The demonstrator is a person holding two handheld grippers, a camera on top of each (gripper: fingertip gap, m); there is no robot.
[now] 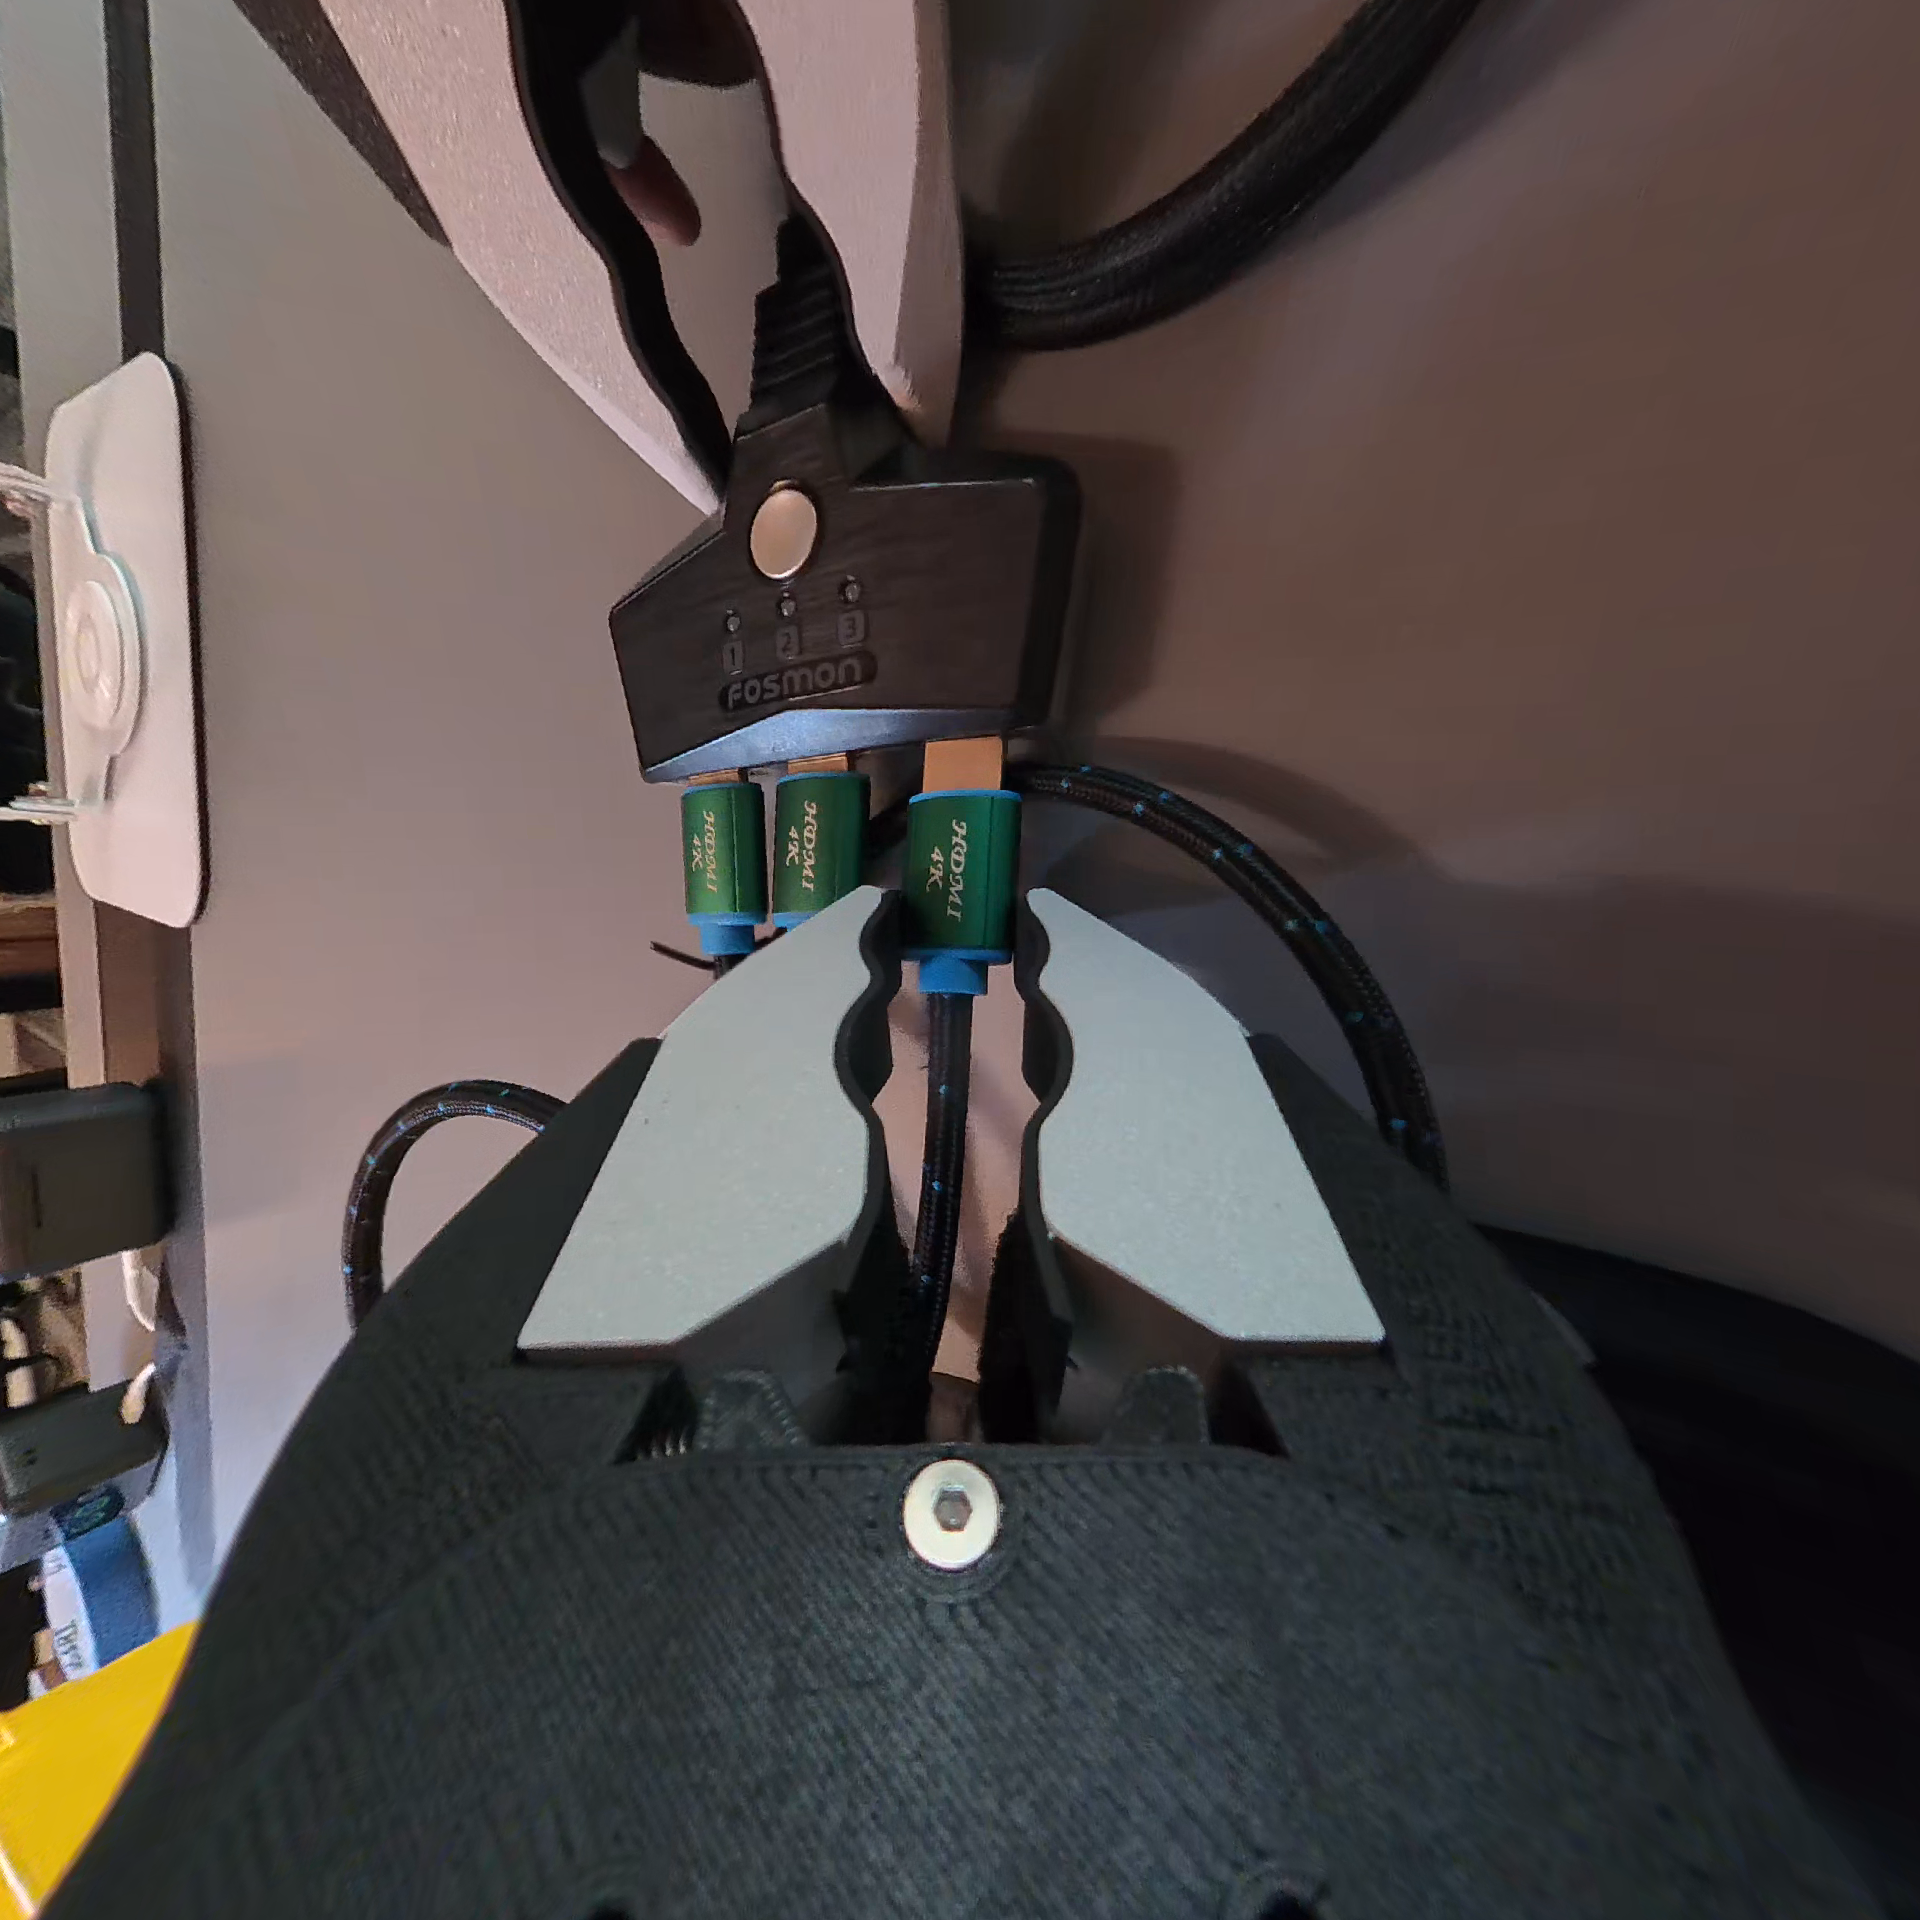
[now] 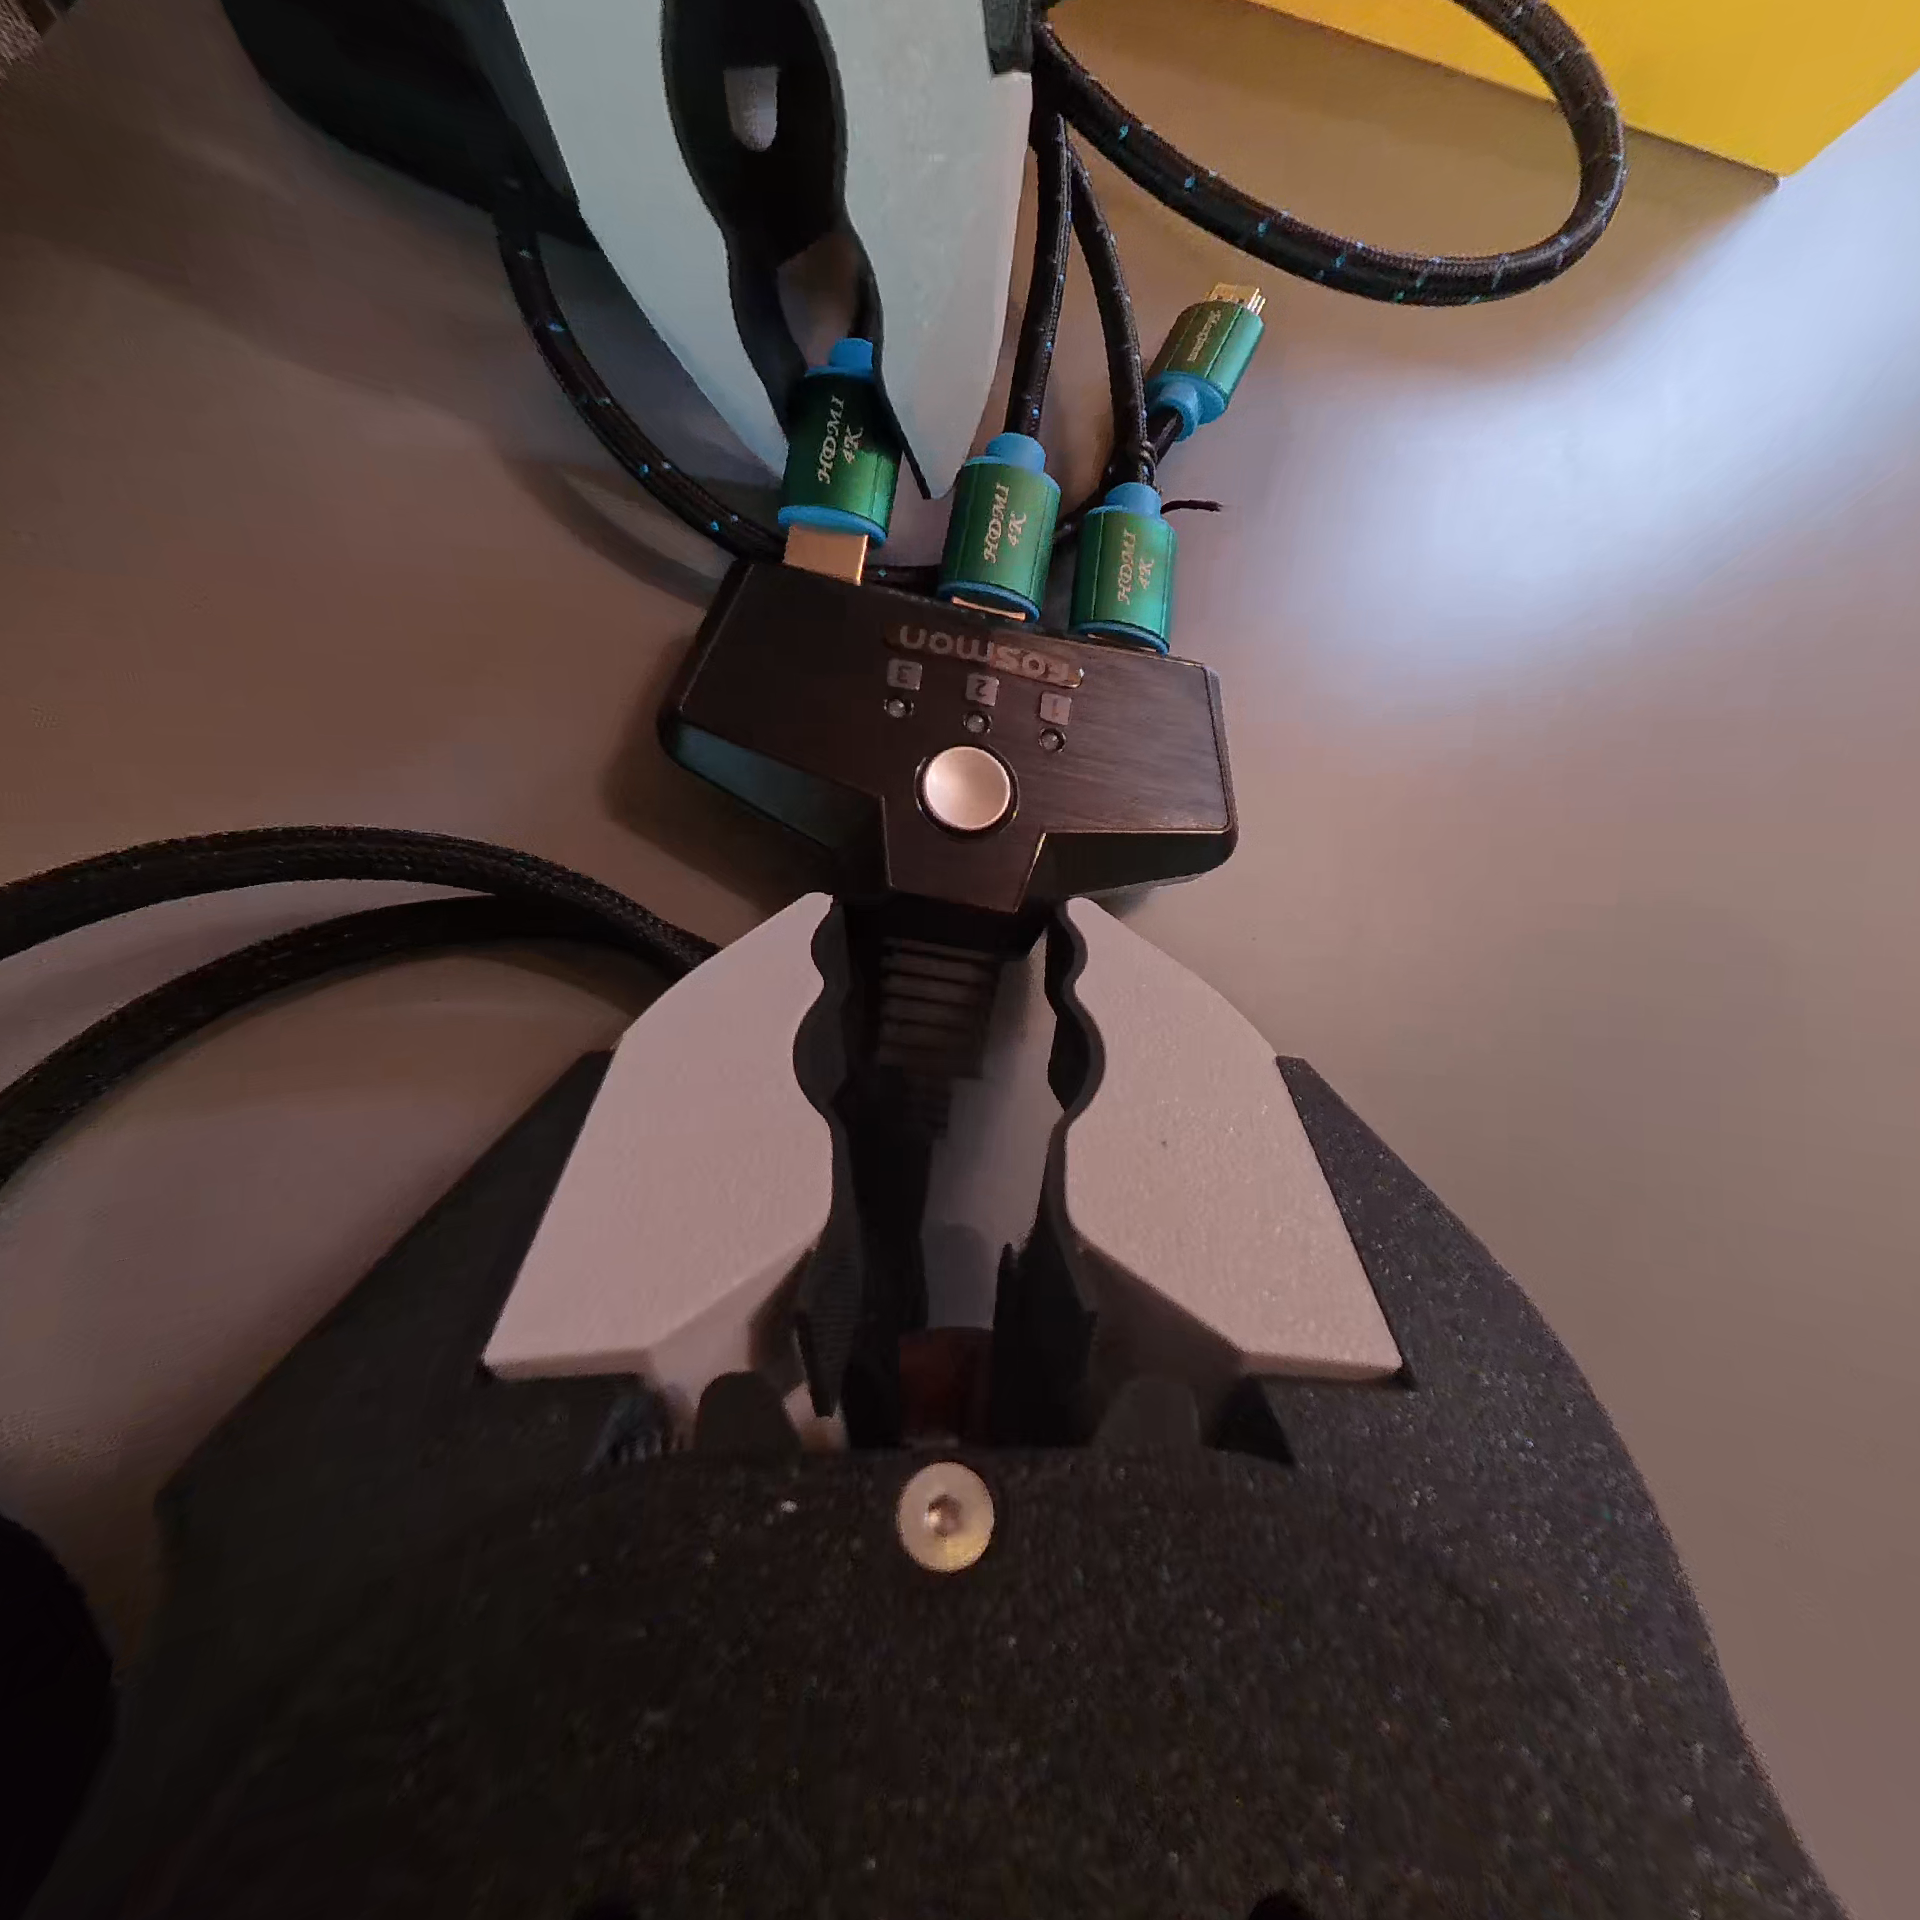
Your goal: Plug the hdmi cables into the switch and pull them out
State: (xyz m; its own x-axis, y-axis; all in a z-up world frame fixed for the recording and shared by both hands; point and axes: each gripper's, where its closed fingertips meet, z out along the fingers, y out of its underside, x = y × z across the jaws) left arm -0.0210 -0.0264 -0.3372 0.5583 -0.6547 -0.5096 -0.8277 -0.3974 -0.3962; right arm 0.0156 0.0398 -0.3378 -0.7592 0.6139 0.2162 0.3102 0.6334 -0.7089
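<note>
— Grey tabletop point(image 1: 1507, 520), matte, with a pale glare patch in the right wrist view; yellow sheet point(image 2: 1455, 73) at the far edge, white plate point(image 1: 125, 634) with a clear fitting at the table's side.

— And the switch?

— Black switch point(image 1: 831, 623) flat on the table, between both grippers. Two green plugs seated: one point(image 1: 717, 857) in the outer port, one point(image 1: 816, 847) in the middle. Third plug point(image 1: 956, 873) half out, gold tongue bare.

— Left gripper?

— Left gripper point(image 1: 956, 935) level with the table, pointing at the ports, jaws narrow around the third plug's rear; contact hard to judge, thin gaps visible either side. Braided cable point(image 1: 940, 1143) running back between the fingers.

— Right gripper?

— Right gripper point(image 2: 940, 935) opposite, jaws closed down onto the ribbed strain relief point(image 2: 930, 987) at the switch's tail; thick black cable point(image 2: 312, 883) curving off left.

— Anything unclear?

— Loose spare plug point(image 2: 1210, 348) lying beyond the ports. Shelf clutter at the left edge too blurred to name; cable loops cut off by the frame
</note>
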